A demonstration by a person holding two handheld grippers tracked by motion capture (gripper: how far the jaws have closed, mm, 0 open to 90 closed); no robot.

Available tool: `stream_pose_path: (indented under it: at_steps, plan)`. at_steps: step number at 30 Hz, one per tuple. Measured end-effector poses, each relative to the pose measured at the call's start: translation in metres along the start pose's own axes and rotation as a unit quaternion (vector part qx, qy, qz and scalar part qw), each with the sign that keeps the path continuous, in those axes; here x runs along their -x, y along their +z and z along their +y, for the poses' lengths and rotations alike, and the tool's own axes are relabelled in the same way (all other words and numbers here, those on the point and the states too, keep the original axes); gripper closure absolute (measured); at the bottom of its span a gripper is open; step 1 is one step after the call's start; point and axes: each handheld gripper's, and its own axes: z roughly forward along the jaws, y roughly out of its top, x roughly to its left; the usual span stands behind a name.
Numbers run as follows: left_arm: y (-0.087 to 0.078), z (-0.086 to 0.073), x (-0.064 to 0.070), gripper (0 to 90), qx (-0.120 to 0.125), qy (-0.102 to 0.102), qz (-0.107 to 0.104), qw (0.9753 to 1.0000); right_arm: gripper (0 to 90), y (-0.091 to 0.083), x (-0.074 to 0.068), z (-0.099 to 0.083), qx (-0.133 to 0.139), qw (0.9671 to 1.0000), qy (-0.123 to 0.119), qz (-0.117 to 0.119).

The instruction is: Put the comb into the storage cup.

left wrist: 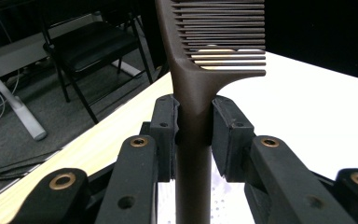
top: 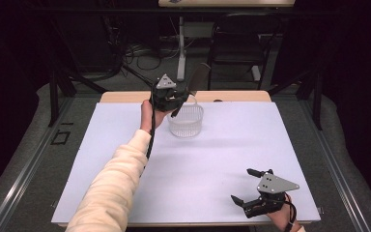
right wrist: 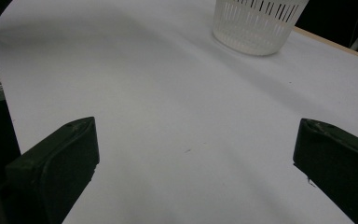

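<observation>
Left claw [left wrist: 194, 122] with comb [left wrist: 200, 56] over white basket [top: 186, 121].

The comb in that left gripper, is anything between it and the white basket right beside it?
Nothing visible is. The left gripper holds the comb by its handle, right at the basket rim, and the white table around the basket is bare.

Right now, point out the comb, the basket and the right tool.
comb [left wrist: 193, 93], left gripper view, on its handle above the pads.
basket [top: 186, 121], high view, on its slotted wall.
right tool [top: 244, 186], high view, midway between its open fingertips.
</observation>
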Motion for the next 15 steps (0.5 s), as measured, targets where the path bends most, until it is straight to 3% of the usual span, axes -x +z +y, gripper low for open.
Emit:
stream_pose_path:
  at_steps: [15]
  plan:
    - [0.0068, -0.0046, 0.0004, 71.9, -0.016, 0.009, -0.009, 0.9998, 0.0, 0.0000, 0.0004, -0.0002, 0.001, 1.0000, 0.002, 0.000]
